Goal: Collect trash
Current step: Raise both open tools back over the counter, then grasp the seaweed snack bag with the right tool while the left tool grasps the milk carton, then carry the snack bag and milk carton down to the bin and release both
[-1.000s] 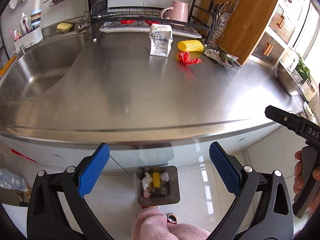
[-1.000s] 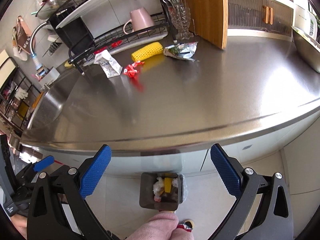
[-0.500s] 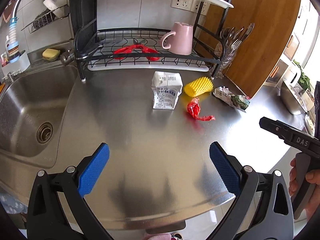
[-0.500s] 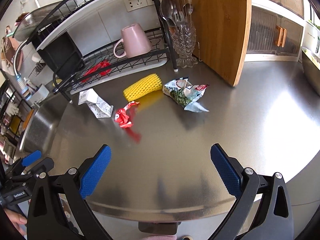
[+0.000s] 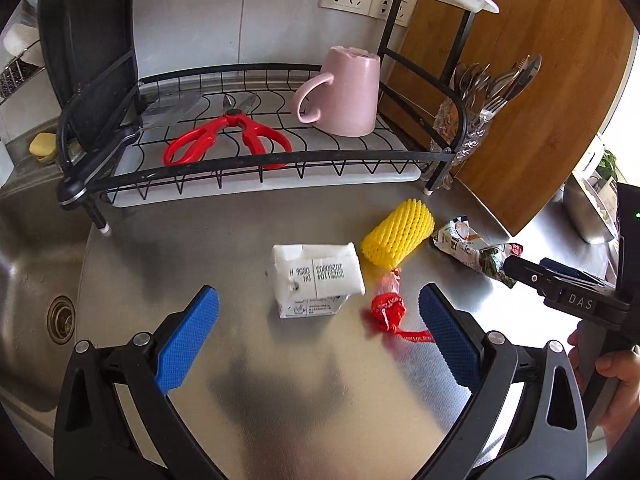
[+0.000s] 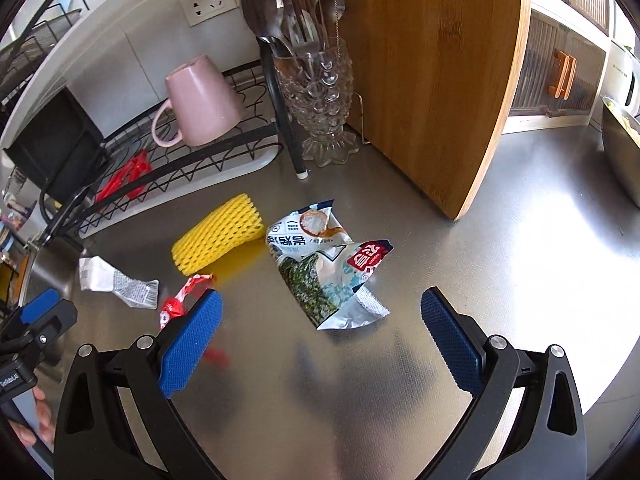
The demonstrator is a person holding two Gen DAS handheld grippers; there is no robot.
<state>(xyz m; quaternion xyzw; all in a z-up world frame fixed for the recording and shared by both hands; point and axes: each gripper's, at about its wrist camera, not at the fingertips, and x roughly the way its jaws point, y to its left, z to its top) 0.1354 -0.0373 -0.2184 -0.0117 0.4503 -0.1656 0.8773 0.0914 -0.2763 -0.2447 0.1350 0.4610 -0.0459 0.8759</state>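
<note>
Trash lies on the steel counter [image 5: 280, 380]. A crumpled white carton [image 5: 316, 278] sits just ahead of my open left gripper [image 5: 316, 334], between its blue fingers. A red wrapper [image 5: 388, 308] lies by the right finger, with a yellow foam net [image 5: 398, 232] behind it. In the right wrist view, a torn foil snack bag [image 6: 326, 268] lies ahead of my open right gripper [image 6: 320, 334]. The yellow foam net [image 6: 218, 236], red wrapper [image 6: 178, 302] and white carton [image 6: 114, 282] are to its left. Both grippers hold nothing.
A black dish rack [image 5: 248, 160] at the back holds a pink mug [image 5: 348, 92] and red scissors [image 5: 228, 138]. A glass cutlery holder [image 6: 320, 92] and wooden board [image 6: 436, 72] stand behind the bag. The sink [image 5: 36, 280] is left. A metal bowl [image 6: 622, 152] sits far right.
Both grippers rose from the floor bin below the counter edge and moved forward over the counter, close to the trash. Both stayed open.
</note>
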